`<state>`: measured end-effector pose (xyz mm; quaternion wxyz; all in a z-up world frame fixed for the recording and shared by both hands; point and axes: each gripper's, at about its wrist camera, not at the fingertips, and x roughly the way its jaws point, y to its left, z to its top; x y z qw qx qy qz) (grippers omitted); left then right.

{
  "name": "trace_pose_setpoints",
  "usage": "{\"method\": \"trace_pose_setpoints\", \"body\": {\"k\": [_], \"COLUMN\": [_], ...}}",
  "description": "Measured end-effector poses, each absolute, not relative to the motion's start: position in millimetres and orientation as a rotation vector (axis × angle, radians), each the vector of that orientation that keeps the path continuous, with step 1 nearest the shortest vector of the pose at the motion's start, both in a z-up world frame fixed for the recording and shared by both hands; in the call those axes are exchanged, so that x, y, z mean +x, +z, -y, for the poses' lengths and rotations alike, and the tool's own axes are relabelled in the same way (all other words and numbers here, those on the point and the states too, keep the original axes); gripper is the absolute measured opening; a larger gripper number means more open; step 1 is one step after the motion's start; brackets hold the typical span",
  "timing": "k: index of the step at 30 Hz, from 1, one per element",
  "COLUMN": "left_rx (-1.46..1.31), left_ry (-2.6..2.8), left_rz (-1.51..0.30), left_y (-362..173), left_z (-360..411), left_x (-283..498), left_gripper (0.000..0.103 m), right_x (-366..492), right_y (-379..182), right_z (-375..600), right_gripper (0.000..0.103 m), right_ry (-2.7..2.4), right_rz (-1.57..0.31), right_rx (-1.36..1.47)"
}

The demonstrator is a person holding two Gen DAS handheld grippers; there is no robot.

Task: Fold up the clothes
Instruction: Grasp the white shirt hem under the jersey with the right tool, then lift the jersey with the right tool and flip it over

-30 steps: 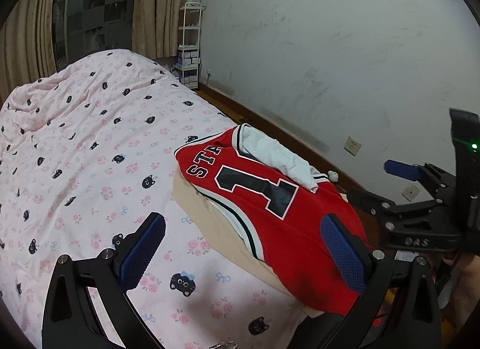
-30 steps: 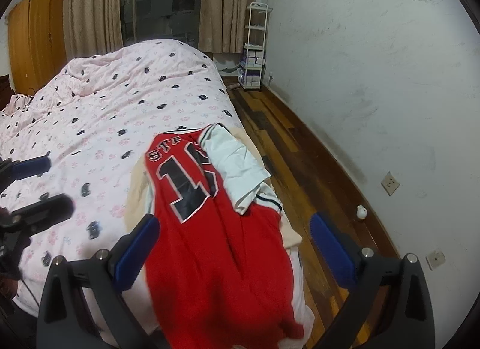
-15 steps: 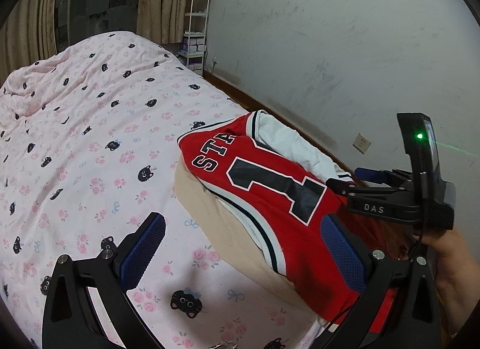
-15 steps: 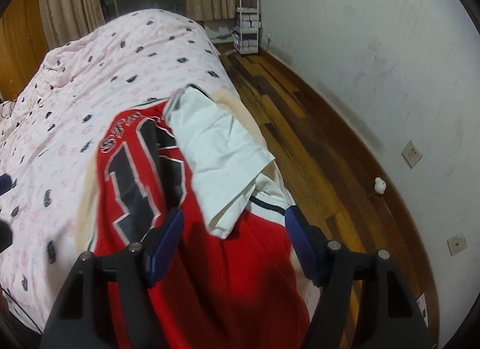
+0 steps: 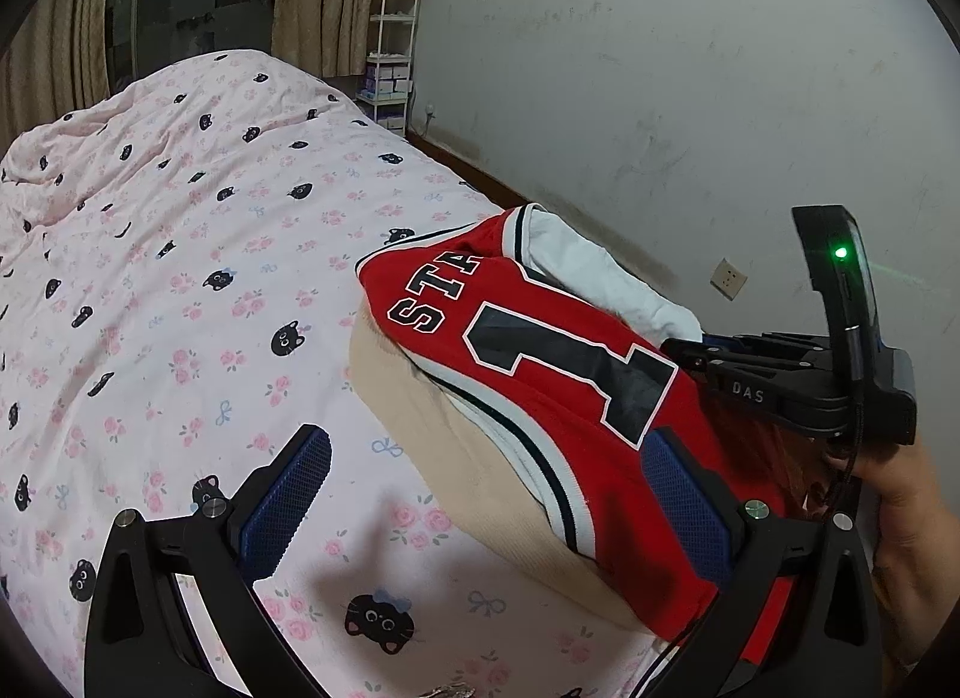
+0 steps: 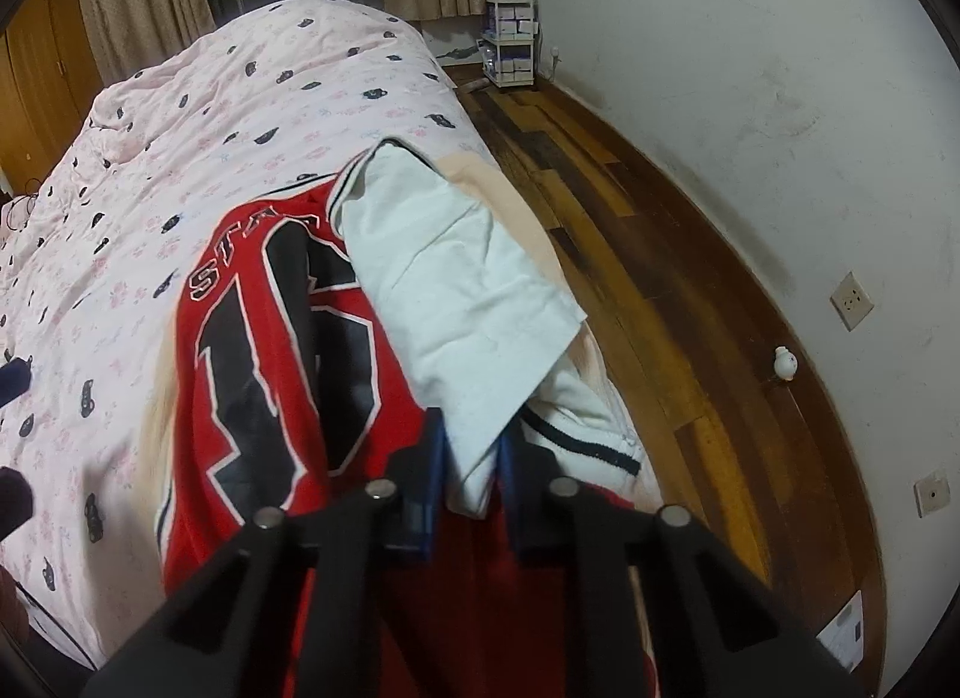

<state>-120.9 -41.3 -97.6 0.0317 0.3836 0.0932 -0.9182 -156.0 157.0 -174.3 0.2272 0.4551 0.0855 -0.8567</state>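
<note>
A red jersey (image 5: 540,374) with black number 1 and a white sleeve (image 5: 606,272) lies on a beige cloth (image 5: 420,398) at the bed's right edge. My left gripper (image 5: 486,494) is open above the bed; its right finger hangs over the jersey's lower part, with nothing gripped. In the right wrist view my right gripper (image 6: 472,458) is low over the jersey (image 6: 264,368). Its jaws are closing, and its pads pinch the lower corner of the white sleeve (image 6: 456,290). The right gripper (image 5: 684,353) also shows in the left wrist view, held by a hand (image 5: 900,506).
The pink quilt with cat prints (image 5: 180,278) covers the bed. Wooden floor (image 6: 630,230) runs between bed and white wall, with a small white object (image 6: 784,363) on it and wall sockets (image 6: 851,300). A white shelf rack (image 5: 393,44) stands by the curtains.
My right gripper came down onto the jersey and its jaws narrowed from wide apart to pinching the white sleeve's corner. My left gripper sank a little and stayed open.
</note>
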Motion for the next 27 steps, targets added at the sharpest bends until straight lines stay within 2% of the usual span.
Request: {"method": "trace_pose_setpoints", "body": {"k": [15,27], "left_rx": [1.154,1.114], "left_ry": [-2.792,-2.702], "left_rz": [-0.296,-0.369], "left_y": [-93,-89], "left_z": [63,104], "left_x": [-107,-49], "left_gripper": [0.103,0.103], "right_x": [-117,-49], "right_y": [-127,-94], "right_z": [-143,-94], "right_gripper": [0.009,0.009], "right_ry": [-2.316,-2.136], "right_rz": [-0.235,-0.146], "right_rx": [1.085,1.003]}}
